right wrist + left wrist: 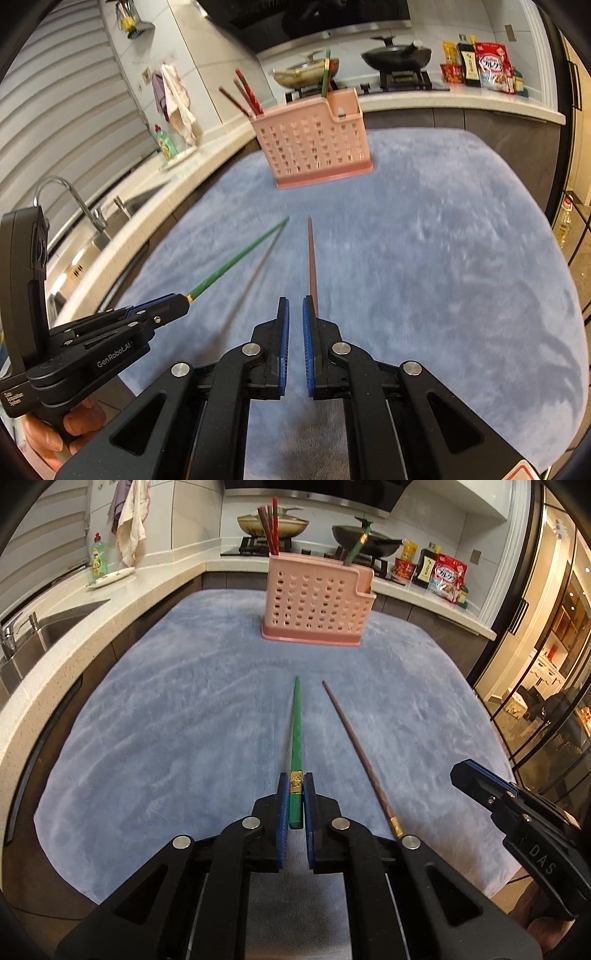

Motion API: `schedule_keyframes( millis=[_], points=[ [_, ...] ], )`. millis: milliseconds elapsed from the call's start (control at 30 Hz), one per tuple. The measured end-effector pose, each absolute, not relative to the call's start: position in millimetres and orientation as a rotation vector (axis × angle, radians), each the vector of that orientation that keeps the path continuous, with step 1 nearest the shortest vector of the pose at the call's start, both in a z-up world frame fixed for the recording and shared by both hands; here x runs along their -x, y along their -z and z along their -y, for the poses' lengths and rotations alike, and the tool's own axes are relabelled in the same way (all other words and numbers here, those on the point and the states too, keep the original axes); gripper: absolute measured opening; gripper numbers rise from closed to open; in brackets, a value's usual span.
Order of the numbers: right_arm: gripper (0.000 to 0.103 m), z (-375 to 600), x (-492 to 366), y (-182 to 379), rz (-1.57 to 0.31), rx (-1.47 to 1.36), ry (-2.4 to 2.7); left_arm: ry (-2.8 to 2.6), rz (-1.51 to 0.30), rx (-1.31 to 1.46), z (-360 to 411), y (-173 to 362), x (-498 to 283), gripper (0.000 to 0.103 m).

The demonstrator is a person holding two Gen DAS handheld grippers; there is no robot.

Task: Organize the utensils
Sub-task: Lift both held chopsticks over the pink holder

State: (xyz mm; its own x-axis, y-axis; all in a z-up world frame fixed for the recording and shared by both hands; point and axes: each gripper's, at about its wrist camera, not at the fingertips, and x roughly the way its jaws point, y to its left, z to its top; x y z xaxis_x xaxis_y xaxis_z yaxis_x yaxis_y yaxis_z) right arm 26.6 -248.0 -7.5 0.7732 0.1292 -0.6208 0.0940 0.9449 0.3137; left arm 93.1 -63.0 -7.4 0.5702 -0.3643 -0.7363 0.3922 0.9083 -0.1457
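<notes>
The left gripper [295,786] has its jaws clenched on the green chopstick [295,734], gripping just behind the gold band near the thick end so the thin tip points forward at the pink basket [314,602]; that grip probably suits sliding it in tip first. In the right wrist view its shadow falls on the blue cloth [424,240] below, so it appears lifted clear. The brown chopstick [354,753] lies on the cloth-covered bench just beside it, to the right. The right gripper [294,306] hangs over that brown chopstick with its jaws nearly together and nothing between them; the stick passes just right of them. Other chopsticks already stand in the basket, red and brown in the left part, a green one in the smaller right part, which suggests sorting by colour.
</notes>
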Motion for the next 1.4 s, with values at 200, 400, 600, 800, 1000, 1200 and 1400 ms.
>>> schedule_keyframes(
  millis=[200,400,600,800,1000,1200,1400],
  points=[
    [0.007,257,-31,-17,-0.639,-0.334,-0.010,0.445,-0.791,-0.022,60,-22,-99,0.007],
    [0.017,255,-33,21,-0.735,-0.354,-0.026,0.446,-0.800,-0.019,59,-21,-99,0.007],
    [0.026,241,-39,75,-0.856,-0.332,-0.024,0.445,-0.839,-0.019,59,-6,-94,0.007],
    [0.023,234,-38,93,-0.883,-0.281,-0.008,0.449,-0.855,-0.019,60,0,-92,0.007],
    [0.007,232,-39,90,-0.886,-0.243,0.001,0.452,-0.857,-0.019,61,1,-91,0.007],
    [0.007,235,-35,61,-0.831,-0.255,-0.006,0.446,-0.826,-0.012,56,-14,-94,0.007],
    [0.007,247,-30,4,-0.699,-0.254,-0.009,0.438,-0.753,-0.009,51,-43,-102,0.007]
  ],
)
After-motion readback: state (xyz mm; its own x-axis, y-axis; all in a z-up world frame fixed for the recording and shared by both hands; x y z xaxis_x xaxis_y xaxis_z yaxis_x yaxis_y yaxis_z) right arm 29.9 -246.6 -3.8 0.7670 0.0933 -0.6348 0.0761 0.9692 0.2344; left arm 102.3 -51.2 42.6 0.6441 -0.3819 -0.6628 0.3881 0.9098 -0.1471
